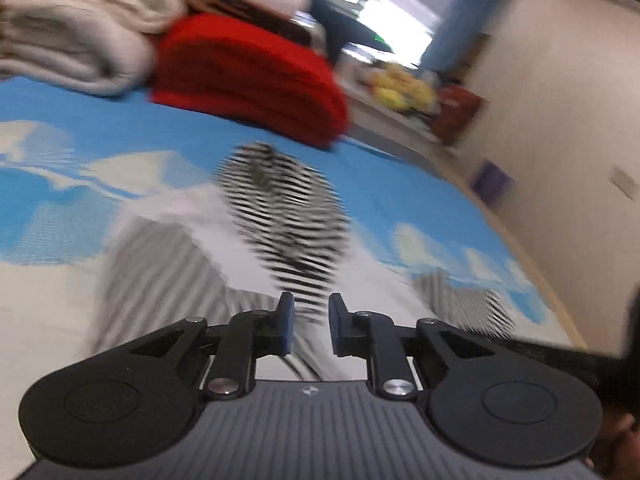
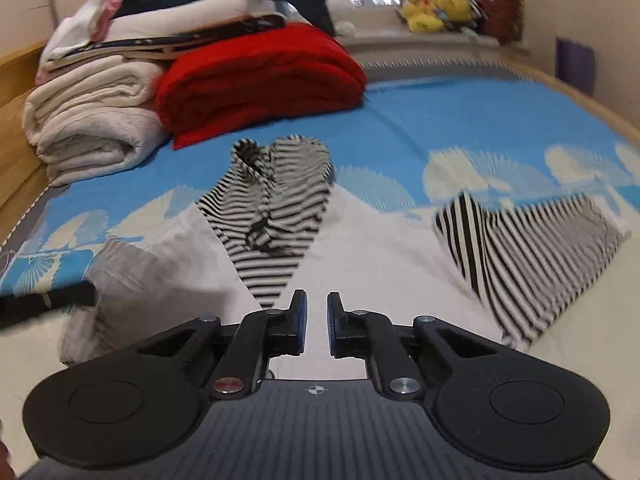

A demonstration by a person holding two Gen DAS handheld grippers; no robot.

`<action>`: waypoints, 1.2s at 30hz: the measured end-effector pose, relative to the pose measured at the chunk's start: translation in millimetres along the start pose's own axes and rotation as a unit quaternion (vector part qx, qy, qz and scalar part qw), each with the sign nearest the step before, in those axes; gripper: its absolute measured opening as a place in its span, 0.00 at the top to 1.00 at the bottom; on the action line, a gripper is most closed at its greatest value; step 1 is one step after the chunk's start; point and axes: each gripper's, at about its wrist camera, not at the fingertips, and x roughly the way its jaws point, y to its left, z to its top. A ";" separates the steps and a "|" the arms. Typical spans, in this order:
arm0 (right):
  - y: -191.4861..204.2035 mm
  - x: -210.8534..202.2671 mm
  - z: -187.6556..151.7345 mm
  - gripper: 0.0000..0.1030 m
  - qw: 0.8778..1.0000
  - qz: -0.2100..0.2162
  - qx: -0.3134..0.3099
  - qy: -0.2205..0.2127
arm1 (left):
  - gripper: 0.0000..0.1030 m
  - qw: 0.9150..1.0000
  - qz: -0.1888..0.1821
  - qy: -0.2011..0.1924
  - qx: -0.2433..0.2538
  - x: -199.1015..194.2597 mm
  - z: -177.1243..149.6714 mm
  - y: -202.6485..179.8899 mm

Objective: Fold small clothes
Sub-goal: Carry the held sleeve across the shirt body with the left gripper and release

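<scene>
A small black-and-white striped garment lies crumpled on the blue and white bedspread; it also shows, blurred, in the left wrist view. A second striped piece lies spread flat to its right, and shows at the right in the left wrist view. My right gripper hovers just short of the crumpled garment, jaws slightly apart and empty. My left gripper is likewise a little open and empty, just short of the garment's near end.
A folded red blanket and a stack of cream towels with other clothes sit at the back left. Yellow plush toys lie on a ledge behind the bed. A wall runs along the bed's right side.
</scene>
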 end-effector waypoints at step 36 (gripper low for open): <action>123.9 71.1 -75.4 0.93 0.931 0.129 -0.315 0.130 | 0.77 0.977 0.172 0.043 -0.123 29.9 43.6 108.9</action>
